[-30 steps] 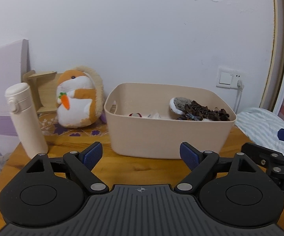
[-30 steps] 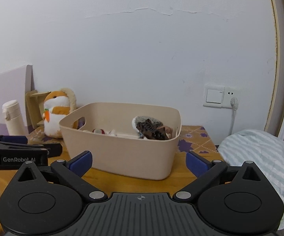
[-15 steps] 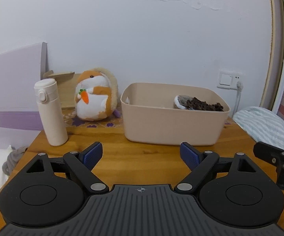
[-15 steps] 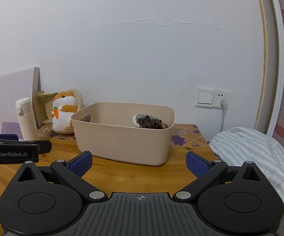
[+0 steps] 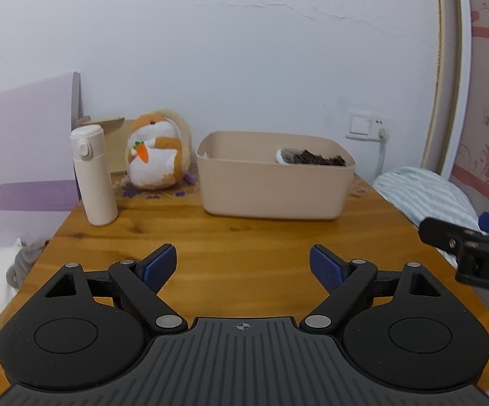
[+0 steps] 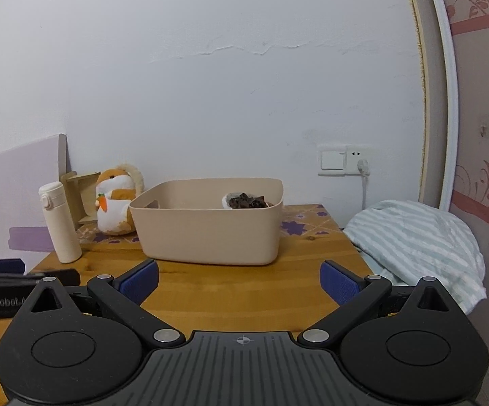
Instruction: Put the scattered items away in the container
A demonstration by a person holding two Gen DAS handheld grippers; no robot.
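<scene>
- Both grippers have been drawn back from the beige container (image 5: pixel 274 186); more bare table (image 5: pixel 237 237) is now seen before it.
- Left gripper (image 5: pixel 243 265) and right gripper (image 6: pixel 239 279): jaws spread wide, nothing held.
- Dark items (image 6: pixel 246 201) lie inside the container at its right end.
- Tidying is judged essentially complete; bottle (image 5: pixel 93 176) and plush toy (image 5: pixel 156 154) stand beside it.

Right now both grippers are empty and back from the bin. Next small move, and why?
Probably ease the left gripper forward toward the cream bottle, jaws kept wide. It stands upright on the table left of the beige bin, outside it, on that gripper's side. The plush hamster beside it also sits outside; the right gripper is open too.
</scene>
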